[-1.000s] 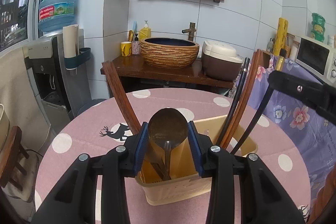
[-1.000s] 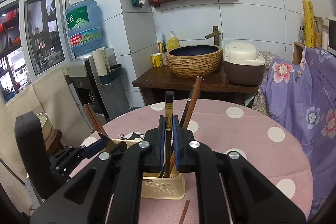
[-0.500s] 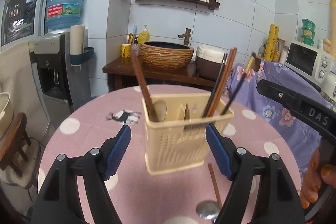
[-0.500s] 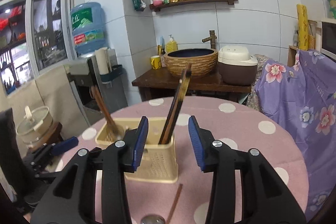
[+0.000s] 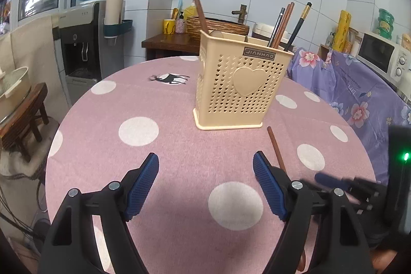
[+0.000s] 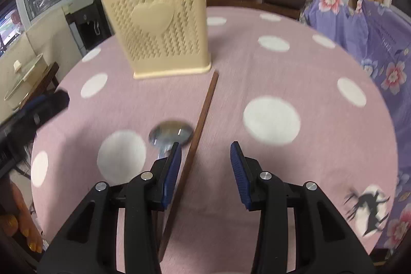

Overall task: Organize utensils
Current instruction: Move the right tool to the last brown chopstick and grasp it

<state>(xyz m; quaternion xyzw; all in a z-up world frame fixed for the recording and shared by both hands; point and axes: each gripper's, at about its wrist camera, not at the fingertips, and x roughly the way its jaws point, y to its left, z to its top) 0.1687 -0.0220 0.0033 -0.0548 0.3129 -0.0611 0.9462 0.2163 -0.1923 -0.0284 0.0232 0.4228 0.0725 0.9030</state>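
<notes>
Your left gripper wide, empty, your right gripper partly apart, empty, chopstick and spoon beside it, holder ahead, bare tablecloth rightward to the edge.

You've got a matt pink cloth with white dots over the table. The caddy is cream plastic, smooth with a slight sheen, its walls pierced with small holes. The loose chopstick looks like dark brown wood, matt. The spoon is polished metal, mirror-bright. Your gripper pads are blue, ribbed and rubbery; the fingers behind them are smooth black plastic with bright metal screws.
</notes>
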